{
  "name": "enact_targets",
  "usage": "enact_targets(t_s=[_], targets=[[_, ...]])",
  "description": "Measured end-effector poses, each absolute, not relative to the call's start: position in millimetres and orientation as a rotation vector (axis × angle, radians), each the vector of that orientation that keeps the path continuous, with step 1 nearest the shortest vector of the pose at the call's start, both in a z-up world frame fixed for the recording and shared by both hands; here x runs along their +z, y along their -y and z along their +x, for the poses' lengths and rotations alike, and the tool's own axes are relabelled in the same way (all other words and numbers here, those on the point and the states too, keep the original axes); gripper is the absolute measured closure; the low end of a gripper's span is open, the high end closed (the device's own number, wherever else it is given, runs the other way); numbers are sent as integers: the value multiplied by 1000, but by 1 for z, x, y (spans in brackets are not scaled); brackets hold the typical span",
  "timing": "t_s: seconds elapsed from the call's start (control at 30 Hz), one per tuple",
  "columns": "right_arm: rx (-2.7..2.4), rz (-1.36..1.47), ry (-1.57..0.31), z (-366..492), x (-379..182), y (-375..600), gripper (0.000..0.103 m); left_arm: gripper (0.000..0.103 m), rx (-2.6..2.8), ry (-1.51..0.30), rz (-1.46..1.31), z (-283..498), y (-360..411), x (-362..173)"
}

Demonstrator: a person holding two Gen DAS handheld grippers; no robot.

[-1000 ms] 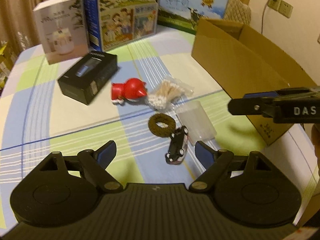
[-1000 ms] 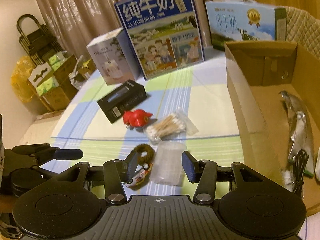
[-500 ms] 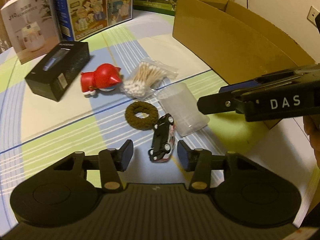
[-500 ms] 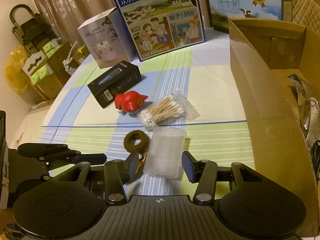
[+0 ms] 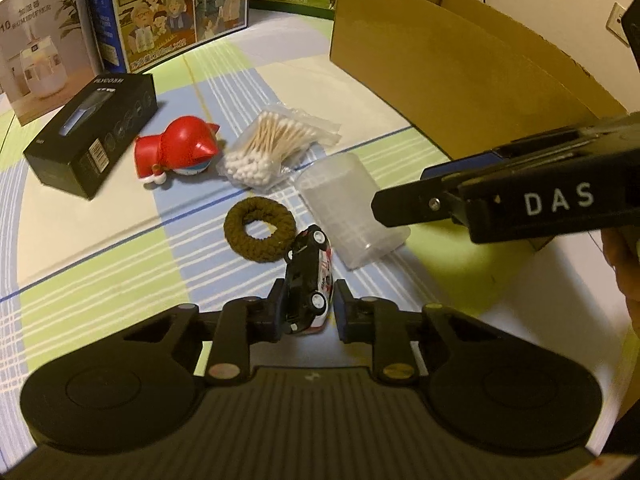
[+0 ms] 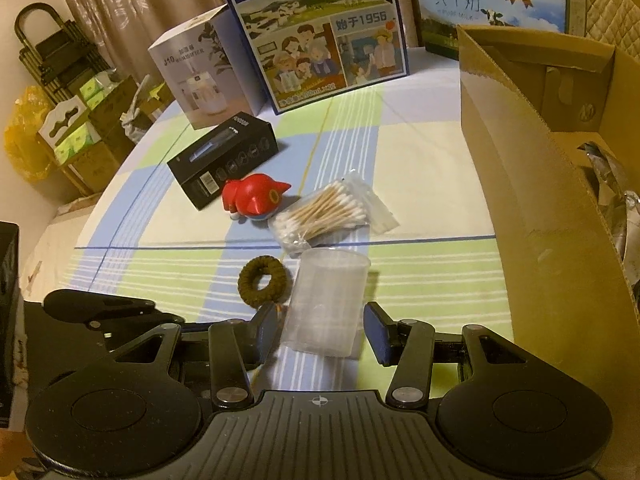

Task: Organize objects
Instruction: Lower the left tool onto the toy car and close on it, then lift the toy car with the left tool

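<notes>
**Two grabs lining up**

While the left gripper (image 5: 307, 307) pinches the toy car (image 5: 310, 277) between its pads, keep it level for the lift. Right wrist view: the right gripper (image 6: 320, 330) gapes around the clear cup (image 6: 326, 300), untouched; centre, then squeeze gently.

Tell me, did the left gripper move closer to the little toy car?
Yes. The left gripper came forward across the table toward the brown ring, and its fingers closed in around the toy car.
</notes>
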State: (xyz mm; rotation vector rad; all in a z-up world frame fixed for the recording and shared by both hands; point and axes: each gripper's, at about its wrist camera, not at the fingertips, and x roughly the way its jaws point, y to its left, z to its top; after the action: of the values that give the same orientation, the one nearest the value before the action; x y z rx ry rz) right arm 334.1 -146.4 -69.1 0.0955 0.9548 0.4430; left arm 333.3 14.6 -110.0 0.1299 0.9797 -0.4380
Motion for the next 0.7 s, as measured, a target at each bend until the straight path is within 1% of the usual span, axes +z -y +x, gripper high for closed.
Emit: enact_targets(t_s=[0.3,0.4,0.47,0.5,0.53,0.57,0.7], targets=[[449,77,-984,335,-78,144,57,84,-336,-993,234,307,-44,-104],[447,68,-998,339,-83,140,57,84,-322,-1002,209,303,-56,-106],[449,61,-1001,341,-86,137,57,83,-352,-1012,138,303,-64,-106],[451,59,-1002,342,-87,135,57,75,-370,-1015,95,303,-68,-106],[454,55,-1004,342,-89,134,57,64,-373,-1013,74,303,-71,-105],[456,48,-1007,343,-90,132,57,61,-370,-1007,70,304,-72,-105],[445,25,-1011,347,-94,130,57,61,-366,-1003,49,309,-73,-110]])
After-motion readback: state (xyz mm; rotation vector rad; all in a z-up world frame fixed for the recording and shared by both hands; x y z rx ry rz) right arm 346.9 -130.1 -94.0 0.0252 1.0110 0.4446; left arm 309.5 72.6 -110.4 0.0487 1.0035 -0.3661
